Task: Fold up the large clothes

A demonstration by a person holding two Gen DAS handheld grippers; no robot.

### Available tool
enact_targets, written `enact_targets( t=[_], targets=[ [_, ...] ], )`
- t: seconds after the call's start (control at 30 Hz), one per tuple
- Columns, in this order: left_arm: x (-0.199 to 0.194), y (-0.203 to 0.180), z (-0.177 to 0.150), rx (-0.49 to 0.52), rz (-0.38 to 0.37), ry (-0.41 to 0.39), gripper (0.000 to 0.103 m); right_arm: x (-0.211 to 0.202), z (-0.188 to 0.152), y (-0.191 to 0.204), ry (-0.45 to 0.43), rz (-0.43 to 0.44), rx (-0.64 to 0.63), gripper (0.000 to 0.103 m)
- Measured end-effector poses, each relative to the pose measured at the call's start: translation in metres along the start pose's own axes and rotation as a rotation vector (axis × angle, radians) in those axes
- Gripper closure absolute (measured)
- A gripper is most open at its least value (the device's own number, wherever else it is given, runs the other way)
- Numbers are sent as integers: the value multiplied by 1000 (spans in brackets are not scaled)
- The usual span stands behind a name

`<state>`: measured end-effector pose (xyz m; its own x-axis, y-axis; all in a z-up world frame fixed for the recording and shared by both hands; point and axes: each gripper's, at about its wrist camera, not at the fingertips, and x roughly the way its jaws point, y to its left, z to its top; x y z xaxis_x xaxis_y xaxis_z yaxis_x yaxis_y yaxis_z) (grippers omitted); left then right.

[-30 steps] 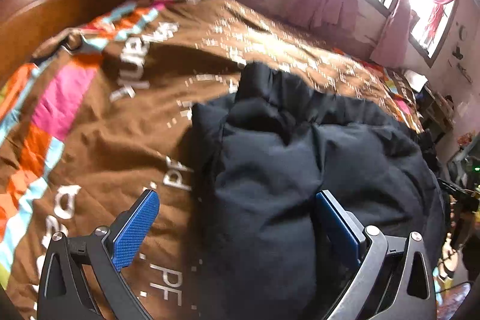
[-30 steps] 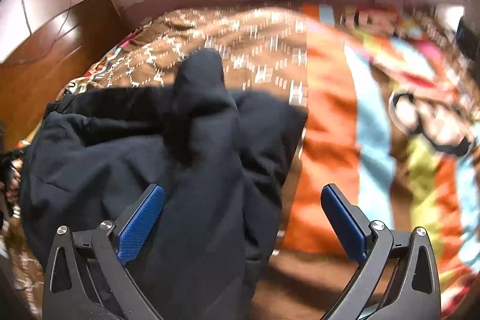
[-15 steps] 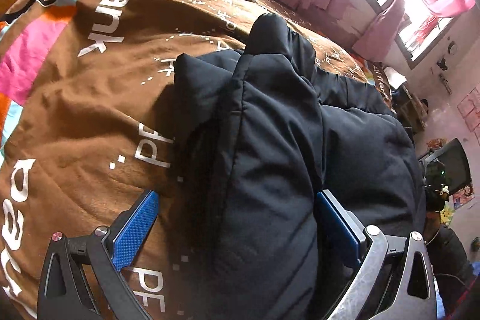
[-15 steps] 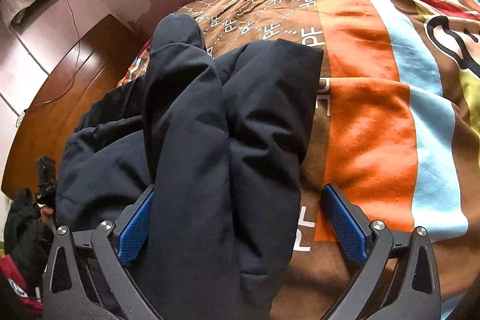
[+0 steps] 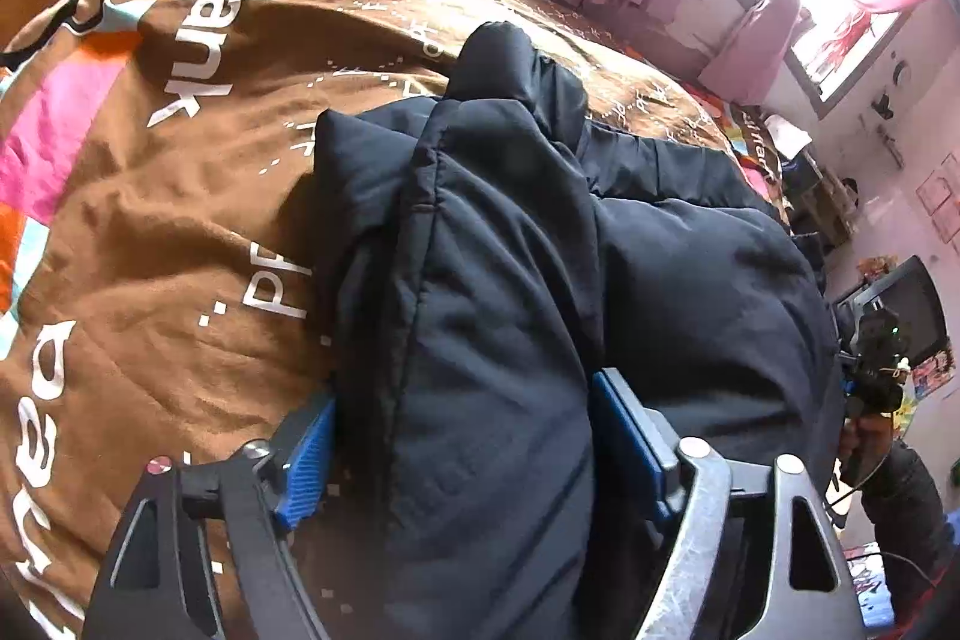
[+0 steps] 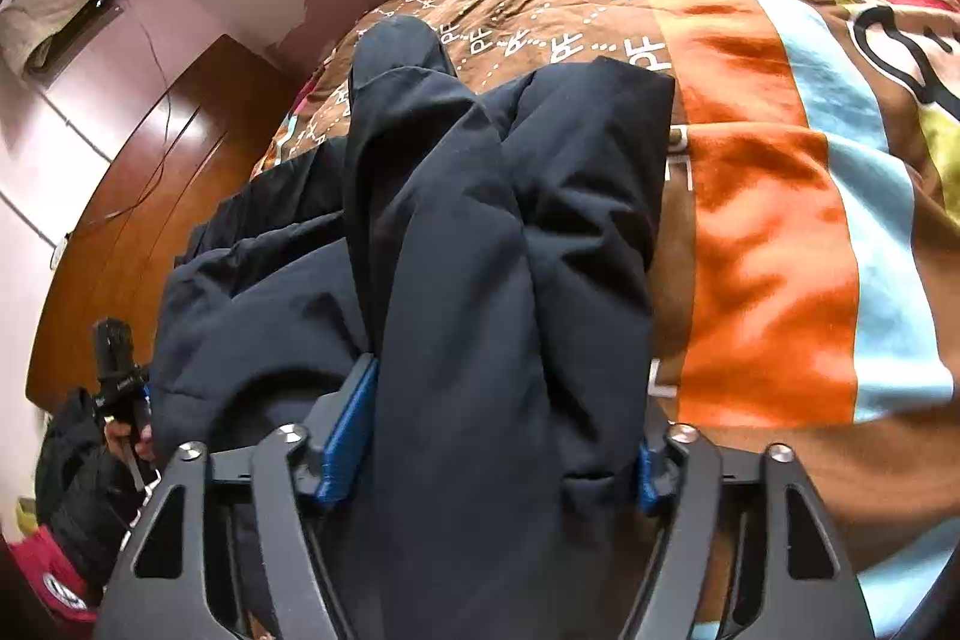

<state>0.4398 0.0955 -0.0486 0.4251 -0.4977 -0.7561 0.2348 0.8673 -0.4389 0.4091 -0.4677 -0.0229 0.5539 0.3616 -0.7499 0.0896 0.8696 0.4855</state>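
The thick black padded jacket (image 5: pixel 498 316) lies bunched on the brown printed bed cover with orange and blue stripes (image 5: pixel 150 232), and both tools are at its near edge. The left gripper (image 5: pixel 462 442) has just been closing its jaws; a puffy fold of the jacket sits between the blue ribbed pads (image 5: pixel 306 451), and both pads touch the cloth, so it is pinching this fold. The right gripper (image 6: pixel 498 430) has also just been closing, and its blue pads (image 6: pixel 351 430) press on another thick fold from both sides.

Several things could go wrong from here, in my judgement. The padding is springy and smooth, so a fold may slide out of the pads when the hands lift, because the bite seems to take mostly the outer bulge. Just beside the left pad of the left gripper the bed cover is very near; if the pad has caught some of it, the cover would rise together with the jacket. Ahead of both tools a sleeve-like tube (image 6: pixel 396 58) stands loose on top of the pile; it may flop sideways and spoil the fold. Each gripper also may hold more than one layer, which I cannot tell, and then the jacket would not open flat.
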Motion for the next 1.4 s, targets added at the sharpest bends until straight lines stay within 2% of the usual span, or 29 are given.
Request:
enact_targets(
  t=[0.1, 0.17, 0.2, 0.33, 0.47, 0.7, 0.83, 1.03, 1.2, 1.33, 1.4],
  targets=[
    [-4, -6, 0, 15, 16, -1, 41, -2, -4, 1, -7, 14, 30, 56],
    [-8, -9, -1, 19, 35, -14, 52, -3, -8, 2, -10, 18, 44, 60],
    [-10, -12, -2, 18, 48, -25, 54, -3, -8, 3, -10, 13, 46, 61],
    [-21, -27, -6, 47, 110, -71, 71, -8, -13, 14, -21, -48, -5, 72],
    [-36, -37, -7, 44, 125, -100, 83, -20, -13, 31, -51, -85, -51, 84],
    [-78, -59, -4, 40, 76, -135, 88, -63, -9, 76, -104, -82, -100, 88],
    [-110, -78, -10, 90, 85, -149, 89, -95, -25, 99, -117, -76, -151, 89],
    [-141, -84, -37, 95, 93, -119, 89, -135, -49, 121, -91, -85, -195, 89],
    [-128, -82, -64, 105, 124, -94, 89, -131, -72, 107, -69, -102, -156, 89],
    [-107, -74, -84, 78, 158, -80, 88, -112, -94, 86, -86, -198, -118, 86],
    [-100, -68, -90, 65, 194, -78, 86, -107, -101, 80, -100, -237, -94, 80]
  ],
)
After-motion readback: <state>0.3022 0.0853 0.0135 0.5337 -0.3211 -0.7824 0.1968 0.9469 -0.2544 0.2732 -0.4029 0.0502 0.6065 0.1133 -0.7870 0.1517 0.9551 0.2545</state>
